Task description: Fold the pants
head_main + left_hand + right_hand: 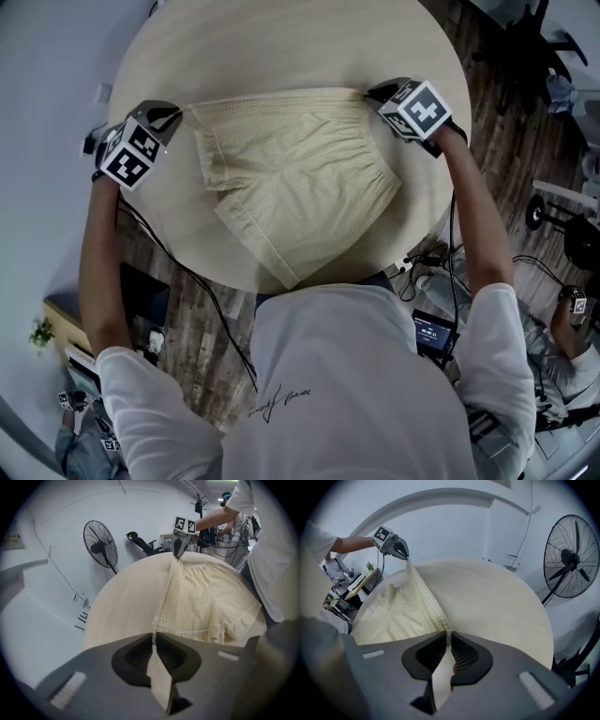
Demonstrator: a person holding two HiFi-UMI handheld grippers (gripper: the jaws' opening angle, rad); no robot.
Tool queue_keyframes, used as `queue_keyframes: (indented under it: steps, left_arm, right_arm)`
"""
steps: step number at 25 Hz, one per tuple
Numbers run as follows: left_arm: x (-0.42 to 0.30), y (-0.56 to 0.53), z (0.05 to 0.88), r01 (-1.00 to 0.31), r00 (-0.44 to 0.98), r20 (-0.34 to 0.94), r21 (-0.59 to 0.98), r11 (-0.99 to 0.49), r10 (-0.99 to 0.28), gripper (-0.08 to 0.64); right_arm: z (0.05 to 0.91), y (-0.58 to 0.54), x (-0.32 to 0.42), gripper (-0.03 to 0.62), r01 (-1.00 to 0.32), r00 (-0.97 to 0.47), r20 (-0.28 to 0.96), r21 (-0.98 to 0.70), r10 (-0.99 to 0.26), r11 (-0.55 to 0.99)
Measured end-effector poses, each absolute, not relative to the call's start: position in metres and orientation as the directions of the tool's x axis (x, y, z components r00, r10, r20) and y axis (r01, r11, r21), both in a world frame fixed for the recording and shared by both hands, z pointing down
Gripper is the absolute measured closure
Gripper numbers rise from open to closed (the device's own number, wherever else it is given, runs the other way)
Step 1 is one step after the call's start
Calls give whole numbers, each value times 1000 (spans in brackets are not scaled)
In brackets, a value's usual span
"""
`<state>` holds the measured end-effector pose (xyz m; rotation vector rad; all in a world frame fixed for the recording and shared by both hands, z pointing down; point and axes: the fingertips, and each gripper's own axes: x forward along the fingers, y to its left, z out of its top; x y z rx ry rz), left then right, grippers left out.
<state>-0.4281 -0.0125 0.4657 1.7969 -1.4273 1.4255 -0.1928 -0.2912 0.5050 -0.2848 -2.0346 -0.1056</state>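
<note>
The left gripper (153,637) is clamped on a corner of cloth. A strip of pale fabric runs back between its closed jaws, and the weave climbs away from the pads in a taut ridge. The right gripper (449,637) is closed in the same way on the opposite corner, with cloth pinched through its jaws.

Between the two grippers, the waistband of the pants (291,178) is drawn into a straight line, raised a little off the counter (281,47) at its far side. The pants are a short, yellow-checked pair. Their legs trail back toward the person and lie rumpled on the wood, the lower hems near the counter's near edge. One leg may already lie doubled over the other, but the creases make that hard to judge from above. A standing fan (100,543) is well apart from the counter, beyond its rim.

This looks like the carrying stage of a fold: the band is gripped at both ends and lifted, ready to be taken across the garment. The next move calls for both hands to travel together at equal height, keeping the band tight. They should then lower it onto the leg hems so the edges meet squarely, and only then let go.
</note>
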Motion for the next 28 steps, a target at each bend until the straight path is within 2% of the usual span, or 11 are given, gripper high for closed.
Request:
queue_keyframes:
  steps: [28]
  left_arm:
    - [-348,41,427,-887,-127,853,-327,-328,-506,476]
  right_arm:
    - [494,-260,-149,558,313,-446,882,-7,153,950]
